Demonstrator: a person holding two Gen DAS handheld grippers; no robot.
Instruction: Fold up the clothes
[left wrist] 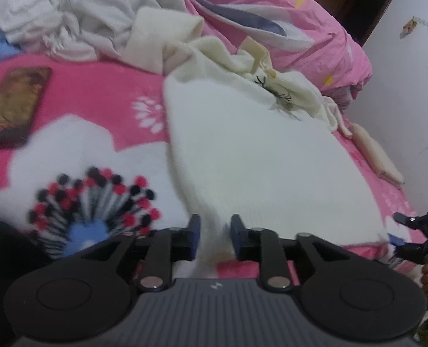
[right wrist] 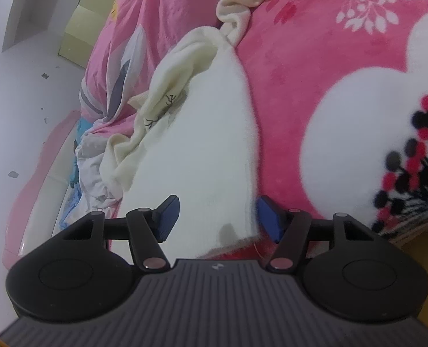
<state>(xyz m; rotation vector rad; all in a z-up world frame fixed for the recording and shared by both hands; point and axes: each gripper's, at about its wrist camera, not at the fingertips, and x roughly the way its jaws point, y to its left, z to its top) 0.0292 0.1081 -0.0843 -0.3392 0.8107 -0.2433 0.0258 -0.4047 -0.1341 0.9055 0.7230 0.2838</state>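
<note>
white sweater [left wrist: 257, 167] hem apparently pinched in left tool [left wrist: 215, 235], right tool [right wrist: 218, 219] apart around it

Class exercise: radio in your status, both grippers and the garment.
Left gripper pinching white sweater hem. Right gripper open, straddling other hem corner. Clothes pile beyond, clear of sweater.

Fuzzy white knit sweater [left wrist: 260, 167] on plush pink fleece blanket [left wrist: 98, 92]; matt black plastic tools.
</note>
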